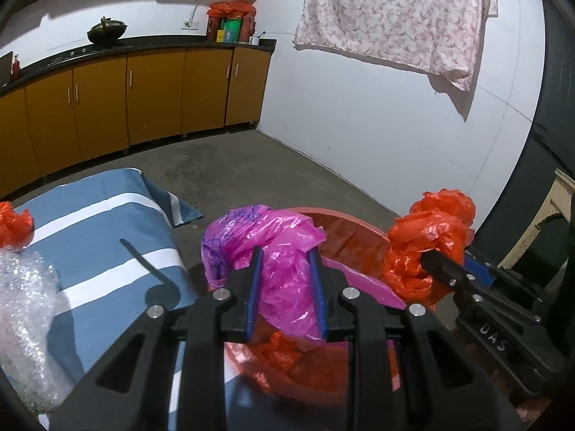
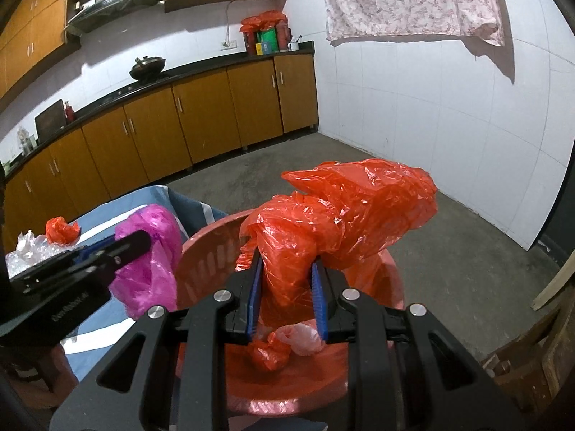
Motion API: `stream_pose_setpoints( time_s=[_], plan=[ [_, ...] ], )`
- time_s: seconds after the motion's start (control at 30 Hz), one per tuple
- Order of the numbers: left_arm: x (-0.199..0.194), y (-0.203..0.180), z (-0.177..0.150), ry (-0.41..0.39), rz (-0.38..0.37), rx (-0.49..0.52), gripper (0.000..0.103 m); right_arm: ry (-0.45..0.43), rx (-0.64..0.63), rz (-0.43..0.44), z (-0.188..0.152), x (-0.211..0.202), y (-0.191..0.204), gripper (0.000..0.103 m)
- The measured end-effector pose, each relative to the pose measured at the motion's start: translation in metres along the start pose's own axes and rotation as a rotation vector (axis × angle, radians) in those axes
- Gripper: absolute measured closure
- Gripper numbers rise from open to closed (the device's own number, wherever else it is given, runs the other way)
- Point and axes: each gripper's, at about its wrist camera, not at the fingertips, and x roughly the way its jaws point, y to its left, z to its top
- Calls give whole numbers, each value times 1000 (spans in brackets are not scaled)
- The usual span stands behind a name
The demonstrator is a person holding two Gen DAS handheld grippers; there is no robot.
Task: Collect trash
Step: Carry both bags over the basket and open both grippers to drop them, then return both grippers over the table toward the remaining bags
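Observation:
My left gripper (image 1: pixel 285 255) is shut on a crumpled pink plastic bag (image 1: pixel 266 248) and holds it over the near rim of a red plastic basket (image 1: pixel 352 237). My right gripper (image 2: pixel 287 265) is shut on a crumpled orange plastic bag (image 2: pixel 345 212) and holds it above the same basket (image 2: pixel 208 251). Inside the basket lie a small orange wad (image 2: pixel 267 353) and a pale pink bag (image 2: pixel 305 337). The right gripper and its orange bag (image 1: pixel 427 244) show at the right of the left wrist view. The left gripper with the pink bag (image 2: pixel 147 258) shows at the left of the right wrist view.
A table with a blue and white striped cloth (image 1: pixel 100 237) stands left of the basket. On it lie bubble wrap (image 1: pixel 25 319) and another orange bag wad (image 1: pixel 14 222). Brown kitchen cabinets (image 2: pixel 201 118) line the far wall. A floral cloth (image 1: pixel 395 10) hangs on the white wall.

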Motion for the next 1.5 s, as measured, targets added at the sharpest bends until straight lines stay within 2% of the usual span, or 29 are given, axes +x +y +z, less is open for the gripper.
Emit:
stream_pose_setpoints(
  time_s=[0.3, 0.4, 0.47, 0.67, 0.8, 0.9, 1.2, 1.5],
  plan=[
    [19, 0, 0, 19, -32, 17, 76, -14, 17, 22, 8, 5, -8, 78],
    [22, -2, 0, 18, -40, 27, 73, -18, 14, 37, 6, 6, -8, 77],
    [22, -1, 0, 17, -39, 26, 64, -17, 22, 51, 6, 7, -8, 76],
    [20, 8, -1, 15, -24, -2, 53, -7, 38, 71, 6, 6, -12, 63],
    [15, 17, 0, 13, 2, -25, 50, -9, 32, 78, 4, 3, -10, 56],
    [7, 26, 1, 3, 28, -53, 46, -15, 31, 76, 7, 1, -8, 52],
    [-34, 54, 2, -38, 109, -107, 39, -20, 25, 80, 8, -7, 5, 51],
    [-108, 86, -11, -107, 234, -141, 30, -15, -52, 139, 4, -17, 49, 51]
  ],
)
